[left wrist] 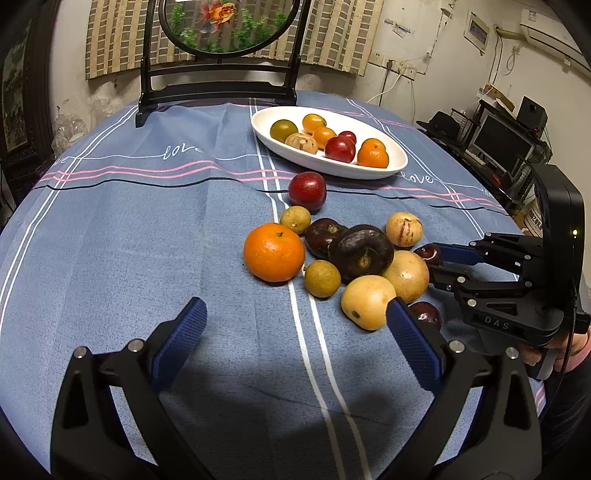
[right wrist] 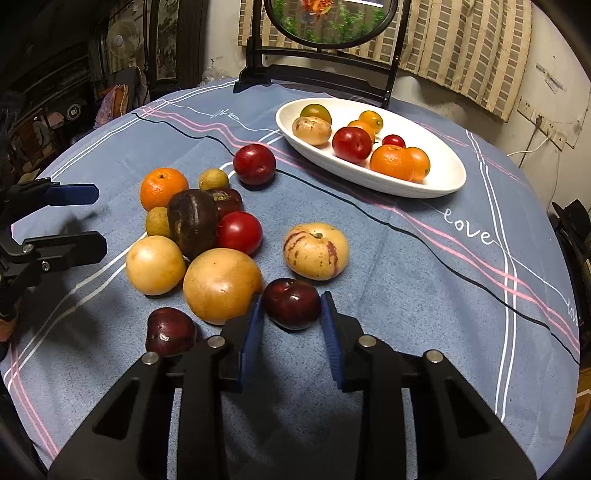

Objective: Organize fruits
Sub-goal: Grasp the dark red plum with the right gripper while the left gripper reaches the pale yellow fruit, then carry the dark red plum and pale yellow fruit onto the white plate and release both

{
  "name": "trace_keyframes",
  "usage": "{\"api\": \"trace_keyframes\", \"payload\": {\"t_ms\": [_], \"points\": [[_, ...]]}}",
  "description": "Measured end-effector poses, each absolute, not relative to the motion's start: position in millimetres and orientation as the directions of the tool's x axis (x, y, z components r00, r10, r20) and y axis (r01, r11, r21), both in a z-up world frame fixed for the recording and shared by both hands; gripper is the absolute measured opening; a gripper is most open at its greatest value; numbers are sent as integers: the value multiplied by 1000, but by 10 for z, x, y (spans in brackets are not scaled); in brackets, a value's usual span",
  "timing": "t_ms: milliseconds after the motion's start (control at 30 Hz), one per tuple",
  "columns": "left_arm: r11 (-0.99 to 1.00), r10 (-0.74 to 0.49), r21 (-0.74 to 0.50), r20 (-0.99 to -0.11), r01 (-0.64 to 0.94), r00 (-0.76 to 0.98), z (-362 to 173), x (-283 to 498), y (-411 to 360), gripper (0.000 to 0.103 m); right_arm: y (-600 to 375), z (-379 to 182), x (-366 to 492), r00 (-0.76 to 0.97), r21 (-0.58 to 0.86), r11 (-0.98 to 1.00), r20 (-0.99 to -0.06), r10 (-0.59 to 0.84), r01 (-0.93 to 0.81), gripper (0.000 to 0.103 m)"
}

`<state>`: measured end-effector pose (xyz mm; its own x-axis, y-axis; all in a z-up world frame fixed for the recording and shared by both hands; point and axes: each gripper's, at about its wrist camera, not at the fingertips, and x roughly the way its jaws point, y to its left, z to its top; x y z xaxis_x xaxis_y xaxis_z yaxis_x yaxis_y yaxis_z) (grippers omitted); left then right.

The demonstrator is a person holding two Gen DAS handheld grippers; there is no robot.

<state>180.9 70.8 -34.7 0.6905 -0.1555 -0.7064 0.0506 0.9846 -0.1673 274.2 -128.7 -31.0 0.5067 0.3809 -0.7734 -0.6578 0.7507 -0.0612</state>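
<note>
Small dark plum, smooth, firm, light, is clamped at its widest girth by right gripper; left gripper is spread, empty.

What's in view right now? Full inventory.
dish: 1, white oval, far right
dish fruit: about 8, orange, red, tan, green; in dish
orange: 1, orange, pile's far left
longans: 2, tan-green, in pile
red fruits: 2, red; one near dish, one mid-pile
purple fruits: 2, near-black, mid-pile
yellow fruits: 2, yellow, pile's near side
striped melon: 1, cream with purple stripes, right of pile
dark plums: 2, dark red, nearest; one gripped
cloth: 1, blue, striped
goldfish screen: 1, black stand, far edge
left gripper: open, empty
right gripper: shut on one of the dark plums
</note>
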Motion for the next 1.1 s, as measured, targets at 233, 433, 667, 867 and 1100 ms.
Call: {"api": "trace_keyframes", "payload": {"t_ms": [233, 433, 667, 867, 1100], "points": [[975, -218, -191, -693, 117, 687, -340, 1774, 641, 96, -1415, -228, 2786, 521, -6, 785, -752, 405, -619, 32], [948, -304, -156, -703, 278, 643, -354, 1728, 320, 66, -1441, -231, 2798, 520, 5, 796, -754, 400, -605, 32], [944, -322, -197, -731, 266, 602, -433, 1844, 319, 44, -1442, -212, 2758, 524, 2, 794, -749, 404, -608, 32], [952, -295, -179, -751, 249, 591, -463, 1945, 278, 44, -1427, -198, 2721, 521, 6, 786, -745, 416, -618, 32], [958, -275, -168, -774, 233, 570, -512, 2081, 247, 42, -1444, -180, 2704, 526, 10, 788, -739, 420, -616, 32]]}}
